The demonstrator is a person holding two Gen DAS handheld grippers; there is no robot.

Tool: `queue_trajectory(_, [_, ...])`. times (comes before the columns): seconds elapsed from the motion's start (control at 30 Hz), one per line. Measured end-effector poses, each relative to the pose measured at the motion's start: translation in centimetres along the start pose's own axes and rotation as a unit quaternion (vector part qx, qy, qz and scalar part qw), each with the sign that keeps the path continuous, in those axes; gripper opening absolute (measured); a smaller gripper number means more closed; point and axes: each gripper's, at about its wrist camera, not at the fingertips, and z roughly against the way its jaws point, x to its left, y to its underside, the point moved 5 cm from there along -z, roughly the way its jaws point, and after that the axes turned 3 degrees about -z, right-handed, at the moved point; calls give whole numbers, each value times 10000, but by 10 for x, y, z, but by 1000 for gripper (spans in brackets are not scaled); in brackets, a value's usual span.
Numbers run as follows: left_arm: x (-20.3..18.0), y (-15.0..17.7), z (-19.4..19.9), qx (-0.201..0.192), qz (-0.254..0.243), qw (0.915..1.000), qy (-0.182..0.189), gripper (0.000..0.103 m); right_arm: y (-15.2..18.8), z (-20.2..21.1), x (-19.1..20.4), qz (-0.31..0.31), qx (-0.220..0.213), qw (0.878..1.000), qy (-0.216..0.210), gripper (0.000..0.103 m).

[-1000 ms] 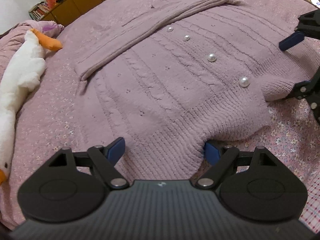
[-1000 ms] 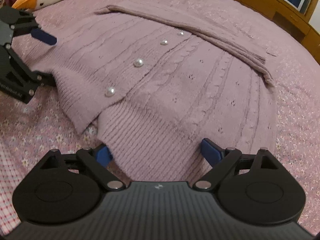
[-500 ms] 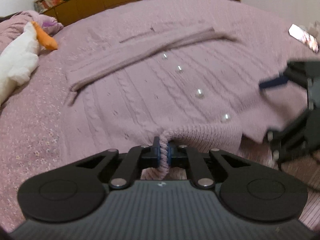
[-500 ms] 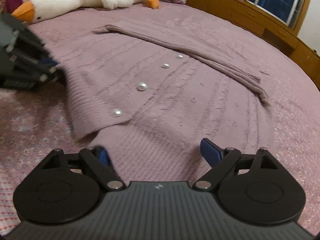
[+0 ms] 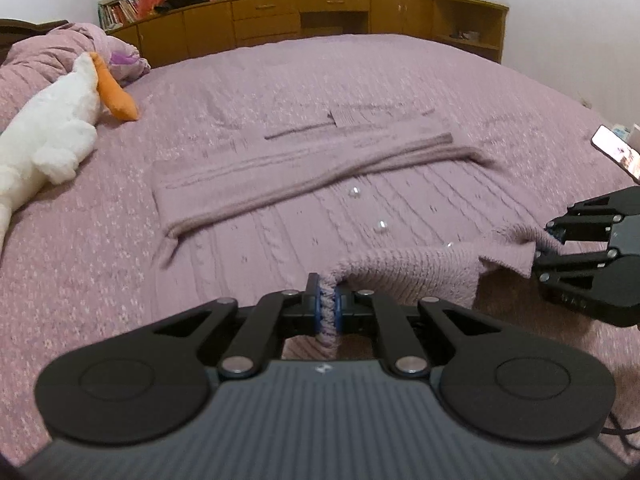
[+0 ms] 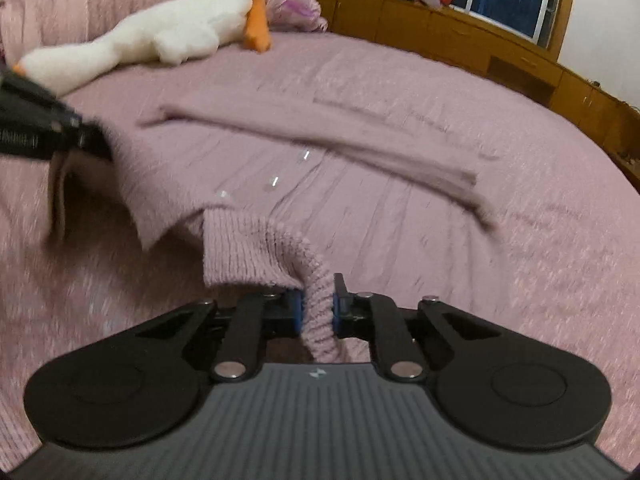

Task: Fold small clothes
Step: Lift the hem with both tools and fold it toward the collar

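A mauve knitted cardigan (image 5: 360, 208) with pearl buttons lies on the bed, its sleeves folded across the chest. My left gripper (image 5: 328, 306) is shut on the ribbed hem and holds it lifted. My right gripper (image 6: 317, 306) is shut on the hem (image 6: 256, 248) too, further along, and lifts it. The right gripper also shows at the right edge of the left wrist view (image 5: 550, 246). The left gripper shows at the left edge of the right wrist view (image 6: 86, 138). The cardigan shows in the right wrist view (image 6: 360, 184) as well.
The bed has a pink quilted cover (image 5: 80, 220). A white plush goose (image 5: 52, 132) with orange beak lies at its left side. A phone (image 5: 616, 152) lies at the right edge. Wooden cabinets (image 5: 304, 12) stand behind the bed.
Both grippers have closed on the cardigan's hem and raised it off the bed. The hem is moving up toward the cardigan's top, and both views tilt up.
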Motion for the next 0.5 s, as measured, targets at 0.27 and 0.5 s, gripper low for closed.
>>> queue_trajectory(0.27, [18,-45,-16,-312,155,9991,-224,8,-58,-13,-27,-416,-243,9988,-104,14])
queue_trajectory(0.5, [39,-93,-39,-584,280,9969,-447,8,-122,-39,-50,-366,-513,9980,43,14])
